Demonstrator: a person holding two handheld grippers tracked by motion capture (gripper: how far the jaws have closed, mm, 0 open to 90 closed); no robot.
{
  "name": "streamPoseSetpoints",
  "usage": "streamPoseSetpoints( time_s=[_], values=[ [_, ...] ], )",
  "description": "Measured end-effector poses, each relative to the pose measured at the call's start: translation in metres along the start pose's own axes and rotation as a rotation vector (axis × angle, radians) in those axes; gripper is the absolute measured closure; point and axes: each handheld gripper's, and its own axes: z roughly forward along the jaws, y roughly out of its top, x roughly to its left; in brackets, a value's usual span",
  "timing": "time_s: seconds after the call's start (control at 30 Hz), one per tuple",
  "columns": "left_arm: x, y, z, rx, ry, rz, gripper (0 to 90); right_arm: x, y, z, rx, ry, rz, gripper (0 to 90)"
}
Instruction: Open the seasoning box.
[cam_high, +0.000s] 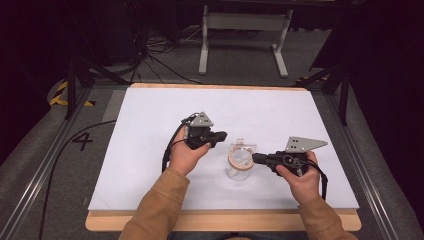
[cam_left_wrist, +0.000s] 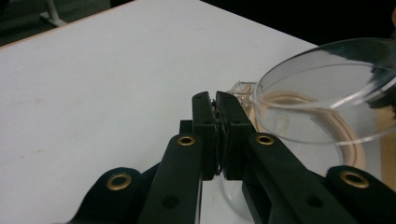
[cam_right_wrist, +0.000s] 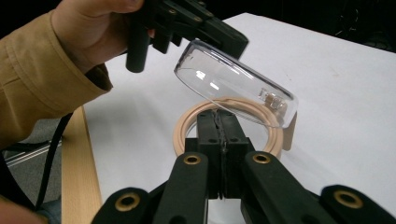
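Glass jar (cam_high: 239, 163) sits between both grippers — lid (cam_right_wrist: 233, 83) tilted open.

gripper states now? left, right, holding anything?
Left gripper: jaws closed, nothing visibly held; beside the jar's open lid.
Right gripper: jaws closed at the jar rim; whether it grips the rim cannot be told.

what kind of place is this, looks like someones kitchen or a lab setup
Most likely a lab or recording setup, not a kitchen. A white work table stands alone on grey carpet, with metal rails running along both sides, loose cables trailing over the floor behind, and a hand-marked number 4.
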Motion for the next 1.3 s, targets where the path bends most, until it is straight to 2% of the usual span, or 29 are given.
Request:
streamPoseSetpoints(
  time_s=[0.13, 0.23, 0.33, 0.7, 0.77, 1.03, 1.3],
  values=[
    [-0.001, -0.003, -0.012, 0.026, -0.021, -0.021, 83.9, -0.004, 0.005, -0.001, -0.01, 0.013, -0.01, 90.0],
    [0.0, -0.008, -0.021, 0.048, -0.063, -0.043, 82.6, -0.007, 0.008, 0.0, -0.015, 0.02, -0.014, 90.0],
    [0.0, -0.013, -0.029, 0.06, -0.059, -0.058, 82.5, -0.01, 0.011, 0.001, -0.022, 0.028, -0.016, 90.0],
    [0.004, -0.033, -0.062, 0.092, 0.001, -0.11, 81.5, -0.023, 0.024, 0.009, -0.039, 0.045, -0.022, 90.0],
    [0.005, -0.036, -0.065, 0.103, 0.013, -0.102, 81.5, -0.025, 0.025, 0.01, -0.043, 0.047, -0.017, 90.0],
    [0.006, -0.046, -0.072, 0.129, 0.038, -0.128, 78.8, -0.036, 0.027, 0.014, -0.056, 0.044, 0.003, 90.0],
    [0.007, -0.051, -0.072, 0.136, 0.048, -0.135, 71.9, -0.044, 0.025, 0.015, -0.058, -0.001, 0.052, 90.0]
  ],
)
